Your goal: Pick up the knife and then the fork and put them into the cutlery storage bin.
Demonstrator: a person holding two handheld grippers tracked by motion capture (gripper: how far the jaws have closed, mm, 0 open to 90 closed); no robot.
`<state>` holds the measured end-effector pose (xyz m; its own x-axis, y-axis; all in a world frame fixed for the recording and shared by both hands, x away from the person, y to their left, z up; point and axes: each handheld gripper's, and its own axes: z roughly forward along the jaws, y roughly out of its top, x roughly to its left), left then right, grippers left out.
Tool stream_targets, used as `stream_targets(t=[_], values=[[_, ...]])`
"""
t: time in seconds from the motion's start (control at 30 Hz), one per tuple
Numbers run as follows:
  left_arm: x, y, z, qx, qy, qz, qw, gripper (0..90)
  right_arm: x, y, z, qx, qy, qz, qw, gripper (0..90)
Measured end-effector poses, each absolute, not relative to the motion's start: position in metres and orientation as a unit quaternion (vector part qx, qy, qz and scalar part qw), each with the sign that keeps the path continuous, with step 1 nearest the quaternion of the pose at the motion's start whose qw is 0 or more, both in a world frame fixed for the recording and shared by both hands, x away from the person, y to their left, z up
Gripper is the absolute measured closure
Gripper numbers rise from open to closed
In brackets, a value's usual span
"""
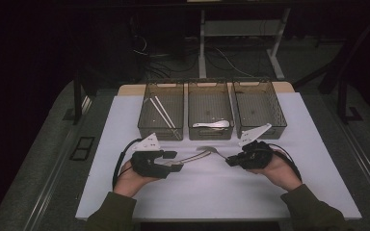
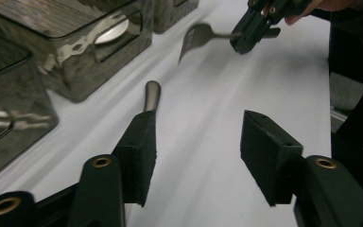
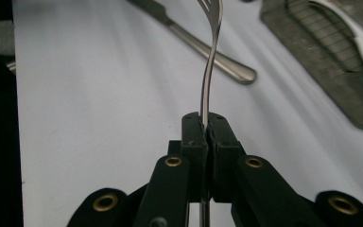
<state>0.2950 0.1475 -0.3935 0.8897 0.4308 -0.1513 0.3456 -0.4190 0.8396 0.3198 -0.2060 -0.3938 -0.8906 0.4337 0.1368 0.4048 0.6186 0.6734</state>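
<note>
The person's sleeves and hands are coming in nearest the camera in the high view, each hand carrying a pair of tongs over the white worktop (image 1: 212,192). The right tongs (image 1: 229,161) are clenching the handle of a fork (image 3: 209,61); in the right gripper view the two black jaws are pressing together on the thin metal stem, and the fork is rising out of them on edge with its tines away from the tongs. In the left gripper view the fork is hanging above the worktop, its tines pointing toward the bins.

The left tongs (image 2: 196,142) are standing released, the jaws well apart with bare worktop between them. A knife (image 2: 151,95) is lying on the worktop, its rounded handle end touching or just beside the tip of one jaw; the pads are not pressing on it.

Three dark mesh bins are sitting in a row at the far side of the worktop. The left bin (image 1: 145,118) is holding pale chopsticks (image 1: 163,111), the middle bin (image 1: 209,134) is holding a white spoon (image 1: 213,124), and the right bin (image 1: 278,118) is sitting beside them.
</note>
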Motion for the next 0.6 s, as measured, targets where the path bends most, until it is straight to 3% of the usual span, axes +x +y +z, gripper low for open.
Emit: stream_targets(t=[0.5,0.6], values=[[0.275,0.17,-0.417,0.828,0.257,0.074,0.493,10.9,0.33,-0.235,-0.377,0.264,0.882,0.389,0.043,86.8],[0.275,0.169,-0.423,0.833,0.261,0.065,0.483,0.0,0.335,-0.241,-0.373,0.274,0.876,0.394,0.047,86.8]])
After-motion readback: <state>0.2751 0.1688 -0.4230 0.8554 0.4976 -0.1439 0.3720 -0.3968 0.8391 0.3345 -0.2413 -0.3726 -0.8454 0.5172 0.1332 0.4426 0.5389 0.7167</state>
